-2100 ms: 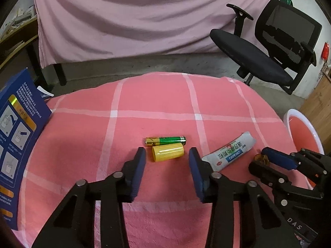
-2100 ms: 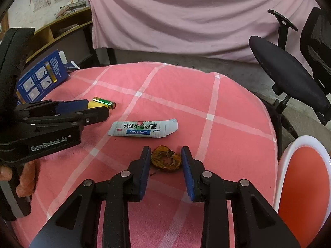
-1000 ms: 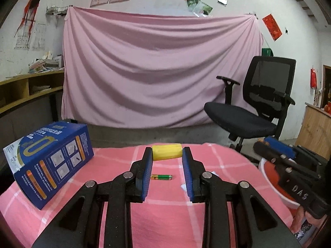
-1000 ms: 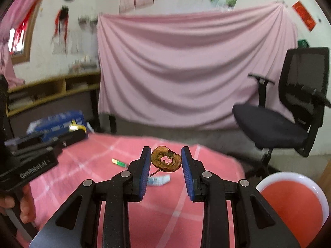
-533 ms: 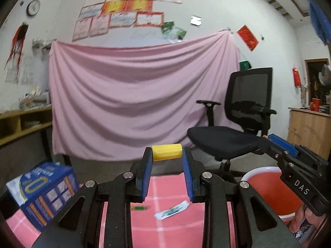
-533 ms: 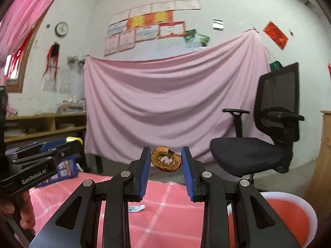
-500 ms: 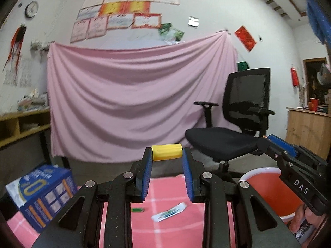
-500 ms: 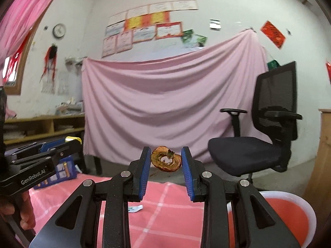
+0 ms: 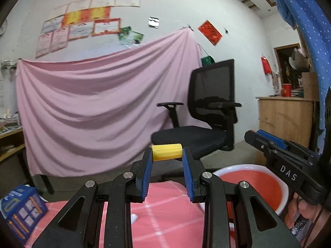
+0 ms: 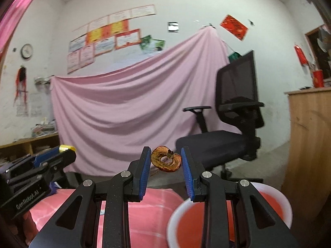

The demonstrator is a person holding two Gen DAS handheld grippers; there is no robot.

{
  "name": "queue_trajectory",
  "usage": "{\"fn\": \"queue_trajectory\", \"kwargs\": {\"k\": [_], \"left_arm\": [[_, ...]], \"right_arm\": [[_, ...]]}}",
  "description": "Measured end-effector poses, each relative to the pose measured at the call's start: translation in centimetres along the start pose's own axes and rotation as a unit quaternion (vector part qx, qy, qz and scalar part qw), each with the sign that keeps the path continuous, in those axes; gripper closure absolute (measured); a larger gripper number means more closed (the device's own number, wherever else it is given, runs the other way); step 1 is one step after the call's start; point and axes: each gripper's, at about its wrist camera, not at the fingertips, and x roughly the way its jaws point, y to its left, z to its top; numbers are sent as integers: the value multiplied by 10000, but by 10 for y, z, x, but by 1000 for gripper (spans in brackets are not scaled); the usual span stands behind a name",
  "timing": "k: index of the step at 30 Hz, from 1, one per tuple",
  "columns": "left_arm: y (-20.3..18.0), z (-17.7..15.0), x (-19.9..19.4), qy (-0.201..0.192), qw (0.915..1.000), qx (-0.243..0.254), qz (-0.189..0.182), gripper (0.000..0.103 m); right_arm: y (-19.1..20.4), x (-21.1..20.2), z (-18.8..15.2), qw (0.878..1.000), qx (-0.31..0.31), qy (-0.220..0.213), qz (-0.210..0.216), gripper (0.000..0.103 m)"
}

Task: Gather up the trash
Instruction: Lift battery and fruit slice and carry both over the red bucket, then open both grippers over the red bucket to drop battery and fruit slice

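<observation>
A plain, makeshift workroom or office: a black mesh-backed office chair [image 9: 209,111] stands at the right, a pink cloth sheet [image 9: 99,107] hangs on the far white wall below framed paper certificates [image 10: 107,41], and a wooden cabinet [image 9: 287,119] stands far right.

Table [image 9: 169,210] covered in pink cloth with pale check lines. At its left edge, a blue printed box [image 9: 20,210], lying directly on the cloth. Near the middle, a small white scrap [image 9: 134,218], too blurred to identify. Just beyond the right edge, a red basin [image 9: 254,184] with white rim.
</observation>
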Motion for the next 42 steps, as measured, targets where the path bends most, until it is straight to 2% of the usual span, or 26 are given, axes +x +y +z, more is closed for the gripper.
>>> {"fn": "queue_trajectory", "kwargs": {"k": [9, 19, 30, 34, 36, 42], "left_arm": [[-35, 5, 41, 531, 9968, -174, -579, 78], [-48, 1, 68, 1186, 9859, -486, -1071, 78], [-58, -5, 81, 1584, 9751, -668, -1398, 78], [-57, -7, 86, 1699, 9712, -762, -1490, 75], [-55, -9, 86, 1713, 9705, -823, -1486, 69], [-47, -9, 86, 1734, 9699, -970, -1410, 69]], "right_arm": [[-47, 2, -2, 9955, 616, 339, -632, 75], [-65, 9, -10, 9895, 895, 775, -830, 75], [-74, 15, -12, 9852, 1071, 1012, -873, 74], [-76, 15, -13, 9843, 1106, 1047, -893, 64], [-77, 15, -13, 9841, 1115, 1045, -908, 63], [-79, 15, -12, 9832, 1152, 1052, -947, 61]]}}
